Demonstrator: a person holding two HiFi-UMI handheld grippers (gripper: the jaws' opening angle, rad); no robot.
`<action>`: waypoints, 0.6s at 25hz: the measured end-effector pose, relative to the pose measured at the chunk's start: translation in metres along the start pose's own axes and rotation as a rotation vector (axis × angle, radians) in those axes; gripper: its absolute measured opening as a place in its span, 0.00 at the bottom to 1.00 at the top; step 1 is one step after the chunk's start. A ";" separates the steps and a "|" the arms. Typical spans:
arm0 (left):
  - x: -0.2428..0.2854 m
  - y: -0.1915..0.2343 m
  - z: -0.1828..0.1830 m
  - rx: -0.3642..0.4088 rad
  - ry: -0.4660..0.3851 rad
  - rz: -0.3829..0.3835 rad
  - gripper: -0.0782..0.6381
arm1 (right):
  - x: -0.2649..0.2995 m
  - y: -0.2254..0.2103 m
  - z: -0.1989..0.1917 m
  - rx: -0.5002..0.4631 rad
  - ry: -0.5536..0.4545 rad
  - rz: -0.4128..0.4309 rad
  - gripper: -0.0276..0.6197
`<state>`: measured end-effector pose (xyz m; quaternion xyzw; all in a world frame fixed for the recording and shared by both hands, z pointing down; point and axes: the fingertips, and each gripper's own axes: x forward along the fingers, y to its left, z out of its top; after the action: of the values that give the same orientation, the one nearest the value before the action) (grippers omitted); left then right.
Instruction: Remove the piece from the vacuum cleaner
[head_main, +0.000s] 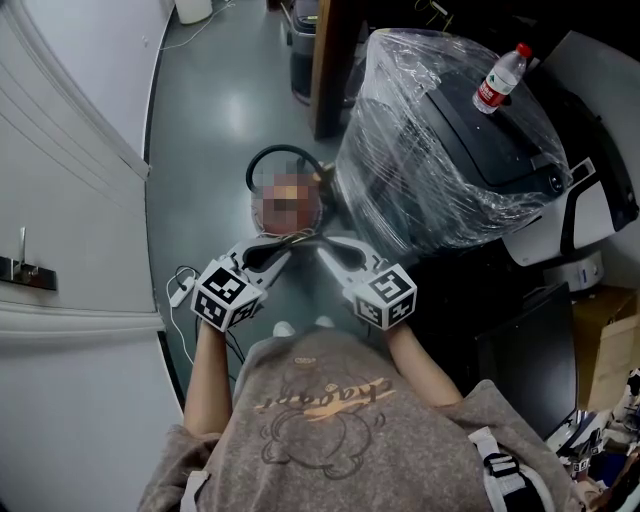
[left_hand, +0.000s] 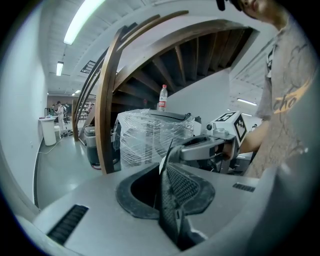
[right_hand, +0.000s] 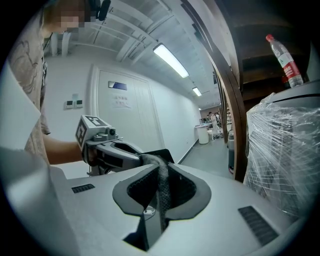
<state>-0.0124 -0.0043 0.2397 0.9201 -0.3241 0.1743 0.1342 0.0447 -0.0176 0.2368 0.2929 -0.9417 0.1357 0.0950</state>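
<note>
In the head view the vacuum cleaner (head_main: 285, 170) stands on the floor just ahead of me, a round body with a black hose loop, partly under a mosaic patch. Both grippers meet over it, tips nearly touching. My left gripper (head_main: 283, 252) and right gripper (head_main: 323, 250) are each shut on a thin dark mesh-like piece (head_main: 301, 240). In the left gripper view the piece (left_hand: 176, 187) stands edge-on between the jaws of the left gripper (left_hand: 167, 200), and the right gripper (left_hand: 200, 149) grips its far end. The right gripper view shows the piece (right_hand: 161, 182) running from the right gripper (right_hand: 157, 197) to the left gripper (right_hand: 117, 152).
A large machine wrapped in clear film (head_main: 450, 150) stands close on the right, with a water bottle (head_main: 500, 78) on top. A dark wooden stair beam (head_main: 330, 70) rises behind it. White wall panels (head_main: 70, 200) line the left. Cables (head_main: 185, 290) lie by my left foot.
</note>
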 end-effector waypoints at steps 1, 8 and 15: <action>0.000 0.000 0.000 -0.001 0.000 -0.002 0.18 | 0.000 0.000 0.000 -0.006 0.000 -0.005 0.11; 0.002 -0.003 0.002 -0.023 -0.016 -0.007 0.18 | -0.003 -0.003 0.000 0.010 0.000 0.001 0.11; -0.003 -0.004 -0.003 -0.054 -0.025 -0.007 0.18 | -0.001 0.002 -0.002 0.016 0.003 0.017 0.11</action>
<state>-0.0128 0.0012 0.2402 0.9194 -0.3270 0.1537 0.1557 0.0445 -0.0147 0.2381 0.2854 -0.9429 0.1445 0.0928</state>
